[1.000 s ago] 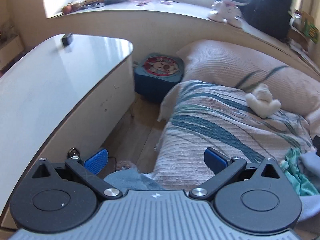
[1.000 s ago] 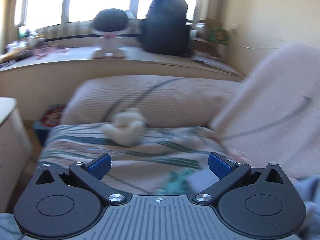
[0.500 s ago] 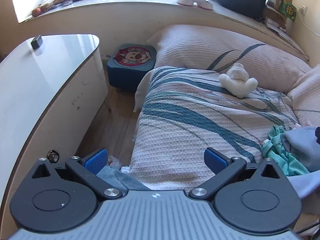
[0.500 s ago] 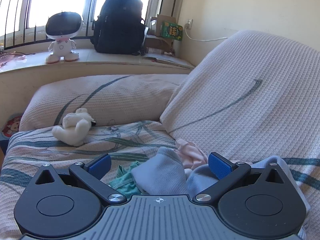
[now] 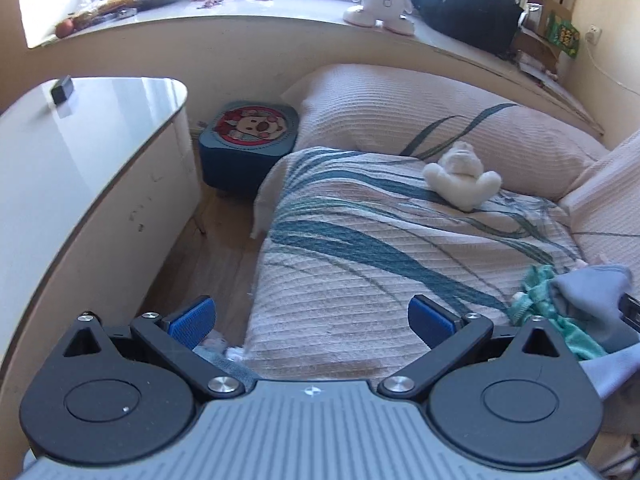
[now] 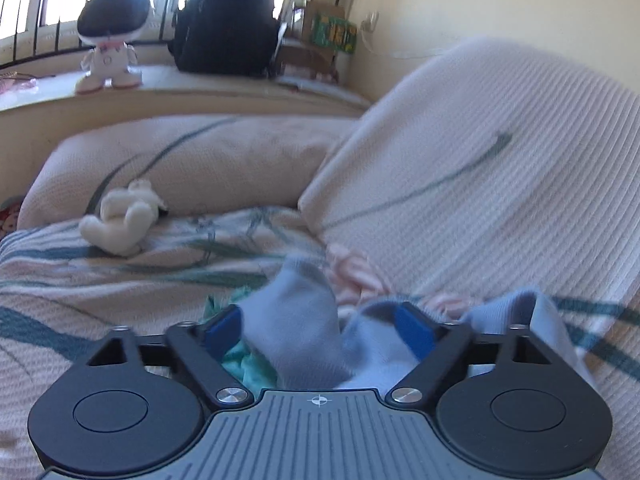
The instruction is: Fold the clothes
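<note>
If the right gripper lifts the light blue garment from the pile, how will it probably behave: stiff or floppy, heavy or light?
Probably floppy: the light blue garment lies crumpled in soft folds between the pads of the right gripper, whose jaws have just been closing. It looks thin, so likely light. Its loose ends may sag and drag the teal garment beneath it.

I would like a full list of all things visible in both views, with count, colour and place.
light blue cloth garment: one, between the right jaws
teal crumpled garment: one, beside the blue one
pink crumpled garment: one, behind them
white plush toy: one, on the striped bedspread
cream pillows: two, at the bed head and right
white toy robot: one, windowsill
black backpack: one, windowsill
blue box: one, floor
white table: one, left
left hand-held gripper: open
right hand-held gripper: closing around the blue garment
</note>
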